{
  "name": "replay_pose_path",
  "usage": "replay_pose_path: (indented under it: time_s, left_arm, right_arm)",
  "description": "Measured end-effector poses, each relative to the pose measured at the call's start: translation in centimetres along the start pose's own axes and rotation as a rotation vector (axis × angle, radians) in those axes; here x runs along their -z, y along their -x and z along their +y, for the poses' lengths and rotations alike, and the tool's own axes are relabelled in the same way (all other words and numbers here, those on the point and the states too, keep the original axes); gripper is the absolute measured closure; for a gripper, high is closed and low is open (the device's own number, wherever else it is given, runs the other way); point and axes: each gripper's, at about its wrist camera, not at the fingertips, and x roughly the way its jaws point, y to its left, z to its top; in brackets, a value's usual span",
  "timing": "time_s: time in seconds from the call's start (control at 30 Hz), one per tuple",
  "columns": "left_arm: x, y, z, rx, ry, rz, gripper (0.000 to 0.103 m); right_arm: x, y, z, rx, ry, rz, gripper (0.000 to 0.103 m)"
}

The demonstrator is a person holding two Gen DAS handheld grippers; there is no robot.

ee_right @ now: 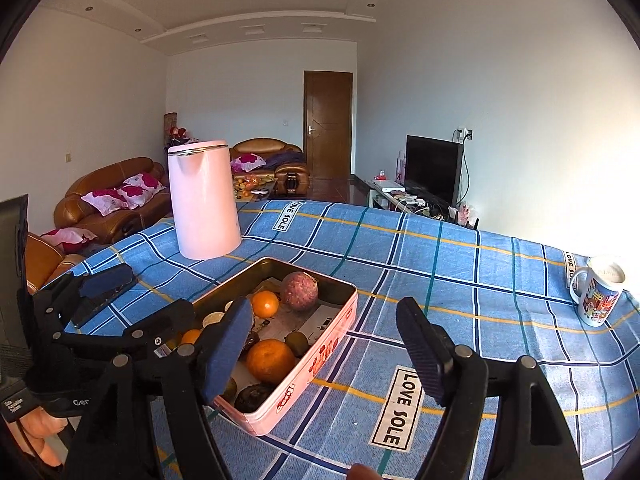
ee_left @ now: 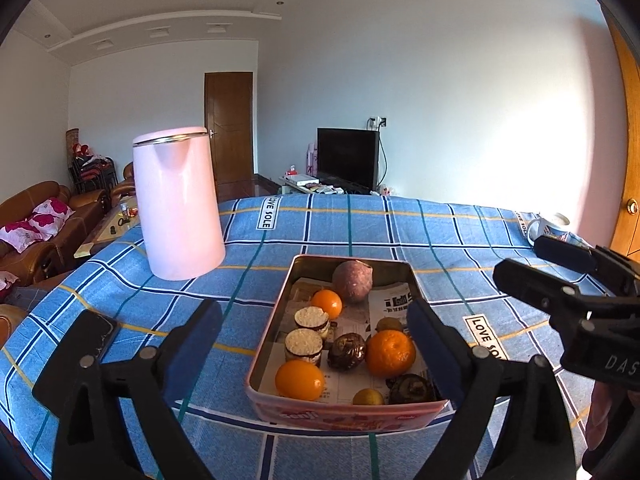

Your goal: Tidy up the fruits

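A pink tin (ee_left: 344, 414) (ee_right: 320, 354) lined with newspaper sits on the blue checked cloth. It holds a large orange (ee_left: 390, 353) (ee_right: 270, 361), two smaller oranges (ee_left: 300, 380) (ee_left: 327, 303), a purple round fruit (ee_left: 353, 281) (ee_right: 299, 291), dark brown fruits (ee_left: 346, 351), small green-brown fruits (ee_left: 368, 397) and two round cakes (ee_left: 303, 345). My left gripper (ee_left: 316, 344) is open above the tin's near end, holding nothing. My right gripper (ee_right: 324, 340) is open over the tin's right wall, holding nothing; it also shows at the right of the left wrist view (ee_left: 560, 276).
A pink kettle (ee_left: 178, 204) (ee_right: 203, 200) stands on the cloth behind the tin to the left. A printed mug (ee_right: 600, 292) (ee_left: 550, 226) stands at the table's far right. A dark phone (ee_left: 96, 336) lies on the cloth at left. Sofas, a door and a TV stand beyond.
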Motion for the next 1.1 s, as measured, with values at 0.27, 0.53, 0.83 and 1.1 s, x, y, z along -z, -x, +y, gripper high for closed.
replay_pose_path:
  time_s: [0.27, 0.53, 0.83, 1.1]
  left_arm:
    - [-0.1, 0.4, -0.4, 0.004, -0.007, -0.007, 0.007]
    - [-0.1, 0.4, -0.4, 0.006, 0.005, -0.005, 0.005]
    - [0.0, 0.2, -0.6, 0.002, -0.002, 0.008, 0.002]
    - [0.0, 0.4, -1.2, 0.005, -0.019, 0.008, 0.002]
  right_arm:
    - [0.4, 0.8, -0.2, 0.005, 0.000, -0.007, 0.027]
    - [0.5, 0.9, -0.3, 0.007, -0.003, -0.011, 0.026]
    - [0.8, 1.0, -0.6, 0.009, -0.015, -0.014, 0.026]
    - [1.0, 1.5, -1.1, 0.015, -0.029, -0.022, 0.025]
